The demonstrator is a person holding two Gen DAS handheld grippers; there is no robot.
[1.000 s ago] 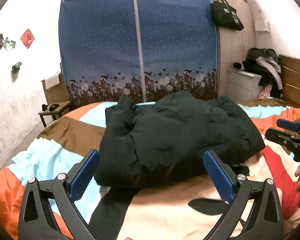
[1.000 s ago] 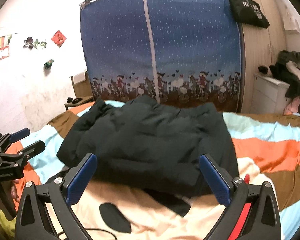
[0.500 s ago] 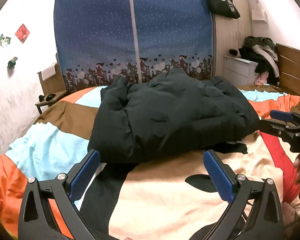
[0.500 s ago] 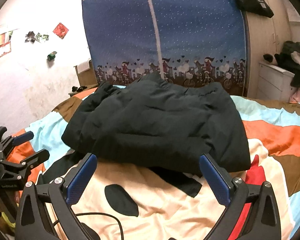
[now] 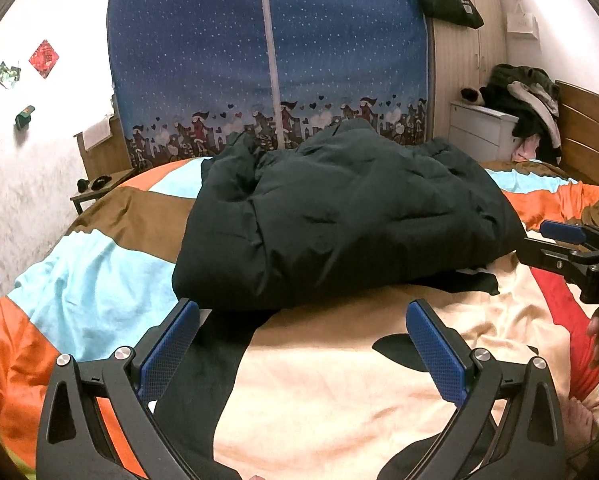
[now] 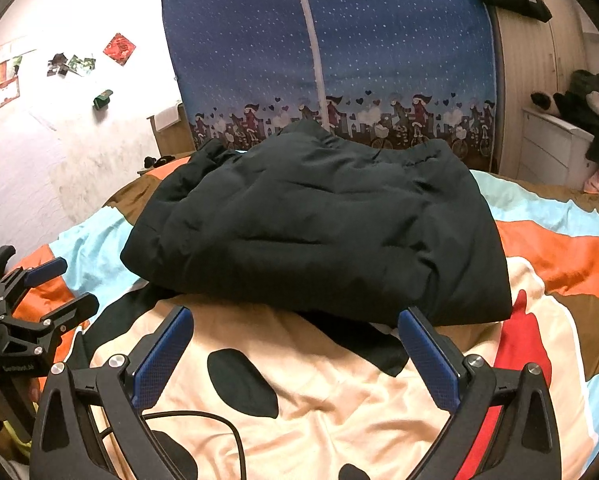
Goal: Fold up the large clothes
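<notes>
A dark padded coat (image 5: 339,216) lies folded in a thick bundle on the striped bedspread (image 5: 99,280) (blue curtain (image 5: 267,52) on the far side), while the left gripper (image 5: 303,344) and the right gripper (image 6: 295,344) hover near its front edge, both spread wide and gripping nothing.

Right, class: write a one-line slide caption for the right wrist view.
Dark puffer jacket lies folded on the striped bedspread, right gripper open before it.

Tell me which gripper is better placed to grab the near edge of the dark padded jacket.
Left. The open left gripper sits closer to the dark padded jacket's near edge than the open right gripper.
</notes>
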